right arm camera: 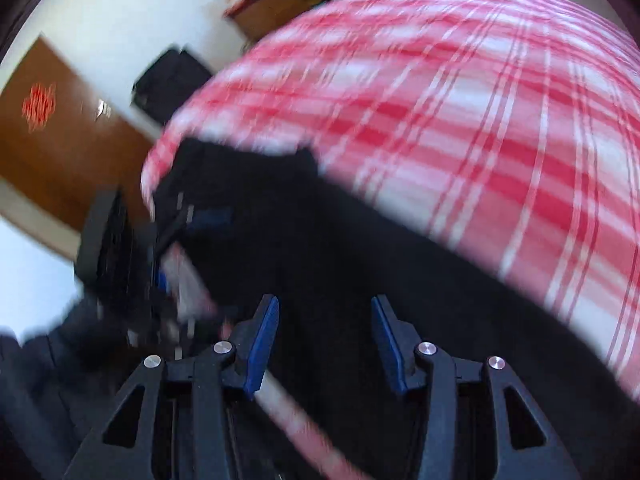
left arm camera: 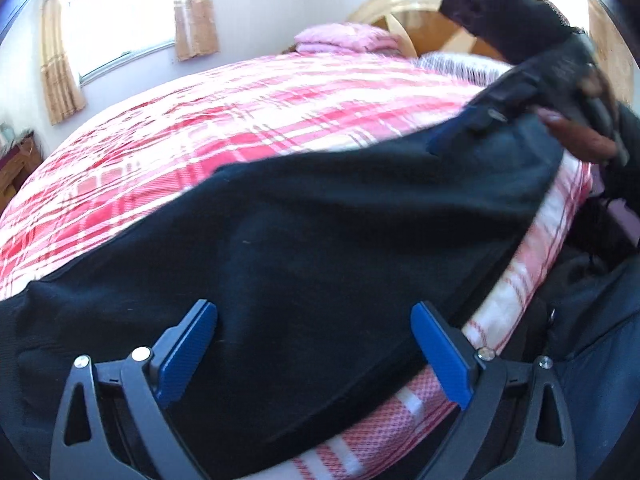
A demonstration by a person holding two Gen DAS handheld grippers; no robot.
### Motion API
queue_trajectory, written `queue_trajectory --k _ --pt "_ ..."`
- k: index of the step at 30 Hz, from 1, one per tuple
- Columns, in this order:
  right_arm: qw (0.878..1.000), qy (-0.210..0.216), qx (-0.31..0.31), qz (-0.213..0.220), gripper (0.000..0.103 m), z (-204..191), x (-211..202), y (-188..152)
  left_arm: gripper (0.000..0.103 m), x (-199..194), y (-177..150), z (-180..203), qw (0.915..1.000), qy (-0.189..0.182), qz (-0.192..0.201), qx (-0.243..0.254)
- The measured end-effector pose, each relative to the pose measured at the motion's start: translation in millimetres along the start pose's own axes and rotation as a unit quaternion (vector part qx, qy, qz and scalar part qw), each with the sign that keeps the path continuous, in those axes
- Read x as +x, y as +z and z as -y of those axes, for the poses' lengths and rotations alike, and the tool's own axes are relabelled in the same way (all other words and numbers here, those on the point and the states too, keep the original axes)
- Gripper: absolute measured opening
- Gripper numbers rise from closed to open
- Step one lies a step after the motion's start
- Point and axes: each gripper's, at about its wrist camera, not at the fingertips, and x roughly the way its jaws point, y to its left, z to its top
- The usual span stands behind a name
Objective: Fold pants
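Jaws of both grippers parted, pants [left arm camera: 320, 220] on bed [left arm camera: 240, 100]

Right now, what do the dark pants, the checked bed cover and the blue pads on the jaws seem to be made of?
The pants look like soft matte knit, perhaps fleece or cotton jersey: they drape without shine. The bed cover looks like woven cotton or brushed fabric with a red and white check; its weave shows near the edge. The blue pads look like textured rubber or plastic with a fine grid pattern.

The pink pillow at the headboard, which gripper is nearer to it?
Right. The right gripper reaches over the pants' far end toward the pink pillow; the left gripper is farther down the bed.
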Motion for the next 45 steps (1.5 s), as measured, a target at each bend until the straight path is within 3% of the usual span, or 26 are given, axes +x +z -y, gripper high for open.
queue_trajectory --k 3,5,10,13,15,16,21,24,26,28,30,35,40,41,43,45 --pt "0.999 -0.015 0.003 -0.031 0.050 7 12 -32 0.103 3 -2 4 0.9998 0.006 -0.007 0.017" --pt "1.000 0.003 0.019 -0.001 0.050 15 3 -42 0.103 2 1 0 0.9999 0.001 -0.010 0.007" --pt "0.997 0.009 0.051 0.065 0.055 28 -32 -49 0.103 -10 10 1 0.9993 -0.034 0.013 -0.008" --pt "0.996 -0.031 0.078 0.040 0.061 44 -19 -54 0.103 7 4 13 0.9994 -0.029 -0.019 0.007" --pt "0.995 -0.022 0.080 0.054 0.061 47 -21 -58 0.103 11 1 26 0.9987 0.004 -0.018 0.048" --pt "0.995 -0.017 0.082 0.060 0.061 47 -25 -59 0.103 10 4 30 0.9983 0.004 -0.019 0.056" --pt "0.992 -0.034 0.085 0.091 0.061 50 -37 -61 0.103 -1 39 31 0.9988 -0.041 0.021 0.017" --pt "0.990 -0.023 0.107 0.095 0.061 62 -34 -65 0.103 19 48 41 0.9990 -0.037 0.001 0.025" --pt "0.989 -0.021 0.103 0.100 0.061 61 -34 -66 0.103 41 42 47 0.9983 -0.025 -0.038 0.035" --pt "0.991 -0.031 0.090 0.098 0.061 58 -34 -68 0.103 40 37 54 0.9982 -0.015 -0.028 0.052" --pt "0.991 -0.038 0.078 0.101 0.061 55 -32 -68 0.103 38 35 55 0.9973 -0.026 -0.037 0.058" --pt "0.990 -0.054 0.074 0.109 0.061 50 -33 -65 0.103 24 37 43 0.9987 -0.026 -0.022 0.039" --pt "0.975 -0.139 0.099 0.144 0.061 67 -71 -78 0.103 17 58 27 0.9997 -0.020 0.010 -0.001" --pt "0.972 -0.141 0.109 0.152 0.062 73 -80 -82 0.103 19 62 25 0.9995 -0.027 0.012 -0.010" --pt "0.967 -0.140 0.137 0.165 0.064 89 -97 -93 0.103 28 66 26 0.9989 -0.039 0.001 -0.024" --pt "0.957 -0.161 0.171 0.169 0.067 110 -111 -108 0.103 41 58 36 0.9989 -0.029 -0.025 -0.027"
